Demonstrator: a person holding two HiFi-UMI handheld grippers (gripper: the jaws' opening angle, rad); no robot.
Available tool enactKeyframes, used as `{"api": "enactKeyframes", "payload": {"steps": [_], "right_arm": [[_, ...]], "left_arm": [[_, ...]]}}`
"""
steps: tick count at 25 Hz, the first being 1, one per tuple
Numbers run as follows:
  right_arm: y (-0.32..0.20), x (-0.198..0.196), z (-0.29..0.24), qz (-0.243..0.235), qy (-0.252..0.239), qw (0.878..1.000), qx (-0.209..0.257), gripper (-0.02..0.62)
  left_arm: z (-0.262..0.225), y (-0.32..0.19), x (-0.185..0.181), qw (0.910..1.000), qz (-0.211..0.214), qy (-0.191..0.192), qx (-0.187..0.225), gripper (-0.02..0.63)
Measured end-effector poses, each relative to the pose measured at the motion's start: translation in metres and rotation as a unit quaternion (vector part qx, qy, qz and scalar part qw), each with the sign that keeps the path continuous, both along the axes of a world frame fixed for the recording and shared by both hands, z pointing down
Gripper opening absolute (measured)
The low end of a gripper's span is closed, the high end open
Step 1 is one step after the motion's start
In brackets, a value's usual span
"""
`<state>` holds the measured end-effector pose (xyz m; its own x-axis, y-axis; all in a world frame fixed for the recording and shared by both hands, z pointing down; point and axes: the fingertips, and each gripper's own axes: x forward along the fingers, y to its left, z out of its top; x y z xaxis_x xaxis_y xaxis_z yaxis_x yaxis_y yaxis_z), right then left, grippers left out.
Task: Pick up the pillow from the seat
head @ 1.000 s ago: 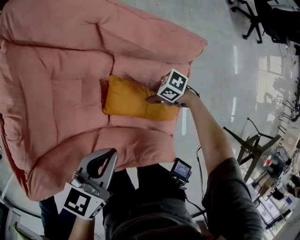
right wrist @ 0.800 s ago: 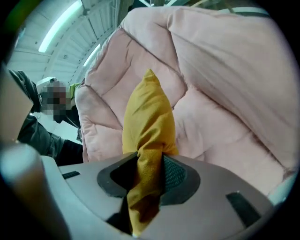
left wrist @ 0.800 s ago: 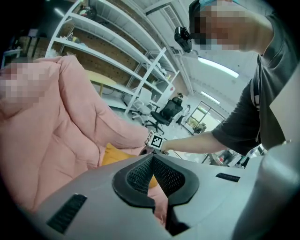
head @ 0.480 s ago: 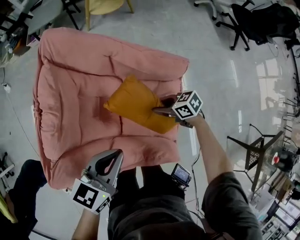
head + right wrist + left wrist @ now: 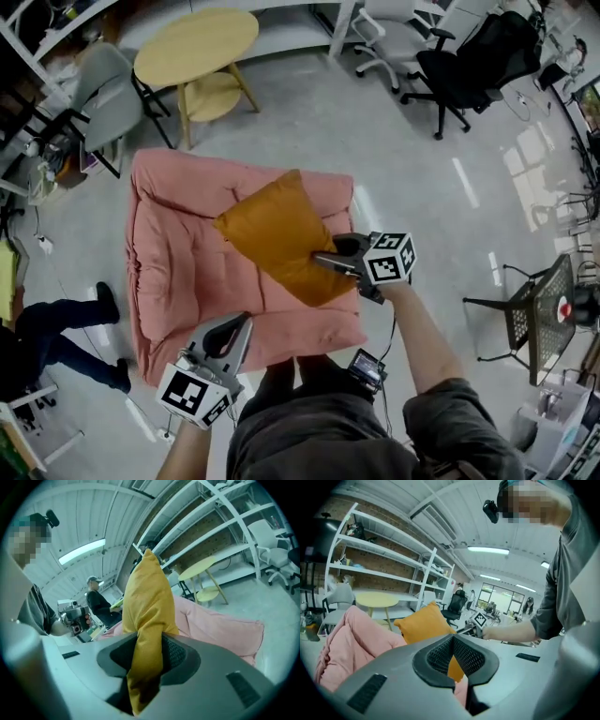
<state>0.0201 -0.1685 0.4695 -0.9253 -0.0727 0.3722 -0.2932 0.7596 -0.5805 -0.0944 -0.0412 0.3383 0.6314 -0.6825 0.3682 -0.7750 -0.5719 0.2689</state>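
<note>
The orange pillow [image 5: 279,236] hangs in the air above the pink cushioned seat [image 5: 178,253], clear of it. My right gripper [image 5: 323,262] is shut on the pillow's right edge; in the right gripper view the fabric [image 5: 147,602] is pinched between the jaws [image 5: 147,660] and rises straight up from them. My left gripper [image 5: 236,325] hovers over the seat's near edge, shut with nothing in it. In the left gripper view its jaws [image 5: 452,641] meet, with the pillow [image 5: 423,623] and the seat [image 5: 349,639] beyond.
A round yellow table [image 5: 197,42] and a grey chair [image 5: 101,89] stand behind the seat. Office chairs [image 5: 457,70] are at the back right, a black wire stand [image 5: 534,319] at the right. Another person's legs [image 5: 52,323] show at the left.
The pillow has come up off the seat in my right gripper. The seat now looks smaller and farther below. My left gripper has kept its place and stayed shut.
</note>
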Motion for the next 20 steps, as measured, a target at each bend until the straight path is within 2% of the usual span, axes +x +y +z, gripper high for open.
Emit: {"api": "enactKeyframes", "payload": {"steps": [5,10,15,20], "right_arm": [[0.009,0.006,-0.081,0.054,-0.061,0.996,0.020,0.132],[0.021,-0.003,-0.160,0.094,-0.126,0.986,0.061,0.132],[0.045,-0.009,-0.231,0.119,-0.164,0.974,0.107,0.132],[0.060,-0.015,-0.282,0.146,-0.181,0.962,0.141,0.132]], "left_arm": [[-0.040,0.014,-0.003,0.9996,0.008,-0.002,0.027,-0.001],[-0.075,0.019,-0.009,0.9975,0.014,0.000,0.069,-0.001],[-0.109,0.024,-0.009,0.9931,0.023,0.009,0.115,-0.001],[-0.138,0.021,-0.029,0.9890,0.017,0.018,0.146,0.000]]}}
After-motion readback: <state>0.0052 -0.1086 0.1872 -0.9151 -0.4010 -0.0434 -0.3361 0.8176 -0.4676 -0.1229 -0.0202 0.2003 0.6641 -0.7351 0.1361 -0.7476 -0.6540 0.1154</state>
